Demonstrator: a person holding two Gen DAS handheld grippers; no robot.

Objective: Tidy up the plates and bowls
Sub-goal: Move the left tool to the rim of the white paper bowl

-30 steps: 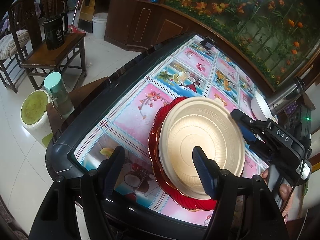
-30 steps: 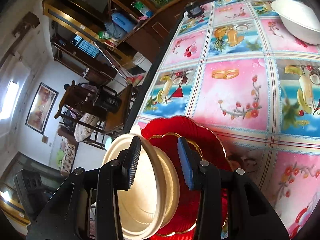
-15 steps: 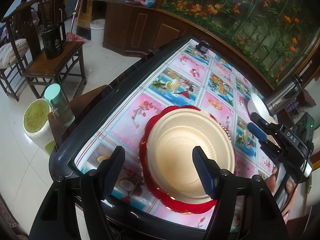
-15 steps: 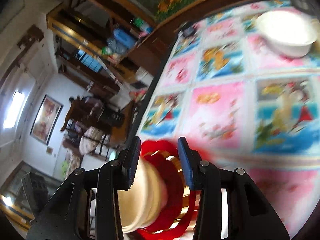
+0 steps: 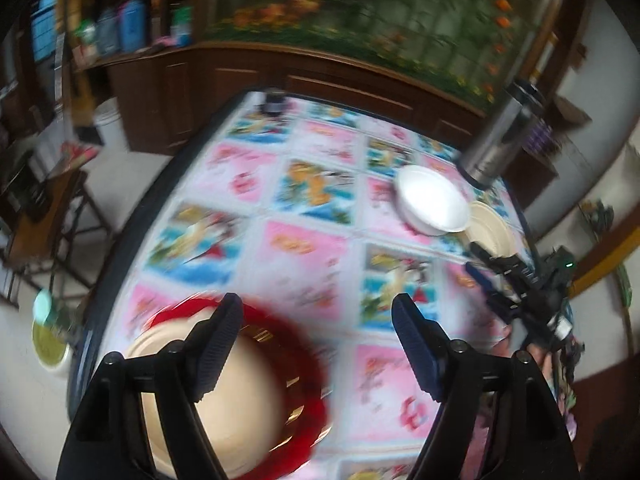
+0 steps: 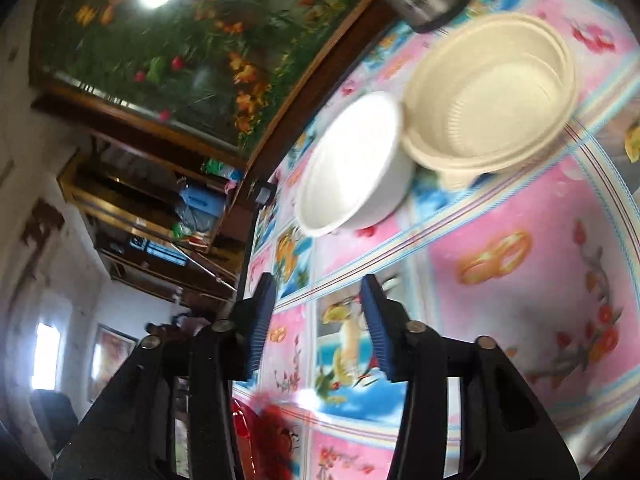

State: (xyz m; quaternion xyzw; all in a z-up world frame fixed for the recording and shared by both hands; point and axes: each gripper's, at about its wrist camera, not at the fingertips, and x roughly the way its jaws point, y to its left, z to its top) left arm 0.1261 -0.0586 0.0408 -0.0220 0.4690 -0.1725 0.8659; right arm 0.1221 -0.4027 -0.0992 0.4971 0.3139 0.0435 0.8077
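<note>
A cream plate (image 5: 224, 392) lies on a red plate (image 5: 308, 364) at the near left of the flowered tablecloth (image 5: 304, 248). My left gripper (image 5: 316, 344) hangs above that stack's right rim, its jaws opening with nothing between them. A white bowl (image 5: 432, 204) and a cream bowl (image 5: 490, 226) stand side by side at the far right. My right gripper (image 6: 318, 320) is near them, jaws opening and empty, aimed at the white bowl (image 6: 352, 168) and cream bowl (image 6: 488, 104). The right gripper (image 5: 492, 280) also shows in the left wrist view. A sliver of the red plate (image 6: 264, 436) shows low in the right wrist view.
A steel flask (image 5: 500, 136) stands behind the bowls, close to the table's far right edge. A small dark object (image 5: 274, 102) sits at the far table corner. Wooden cabinets (image 5: 224, 84) line the wall. A chair (image 5: 44, 216) and a lidded bucket (image 5: 50, 344) stand on the floor at left.
The right gripper let go of the cream plate on the red plate and swung right toward the two bowls. The left gripper rose and shifted right, so the plates lie lower left.
</note>
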